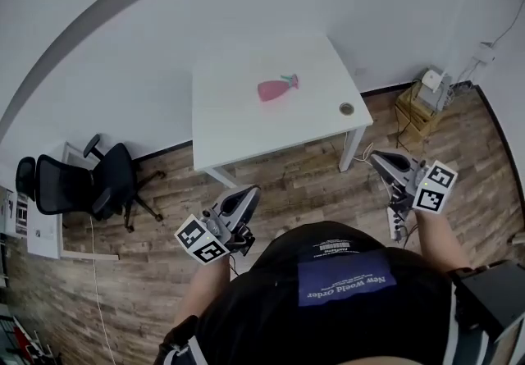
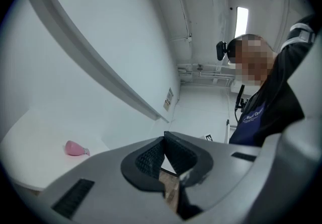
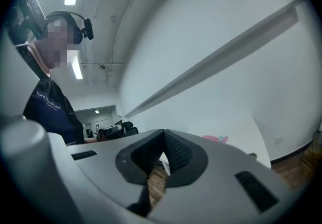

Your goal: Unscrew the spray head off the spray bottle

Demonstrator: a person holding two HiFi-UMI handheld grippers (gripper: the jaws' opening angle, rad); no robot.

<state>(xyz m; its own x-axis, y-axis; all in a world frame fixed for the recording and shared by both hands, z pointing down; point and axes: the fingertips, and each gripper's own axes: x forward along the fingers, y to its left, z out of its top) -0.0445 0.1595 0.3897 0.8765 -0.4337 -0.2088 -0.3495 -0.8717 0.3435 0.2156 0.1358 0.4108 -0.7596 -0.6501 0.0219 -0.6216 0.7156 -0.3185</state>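
Left hand-held gripper (image 1: 248, 195) and right hand-held gripper (image 1: 377, 158) hang shut, empty, short of the surface (image 1: 238, 130). Pink spray bottle (image 1: 275, 89) lies mid-surface on its side. Approach step, I reckon: next, open up, pin the body, grip the spray head (image 1: 290, 80).

Spray bottle (image 1: 276, 88) lying on the surface (image 1: 238, 130), upper centre of the frame.
A round object (image 1: 347, 109) sits near the surface's right corner. Below the surface, the left tool (image 1: 250, 193) is left of centre, the right tool (image 1: 374, 157) at right; a chair (image 1: 82, 183) stands far left.
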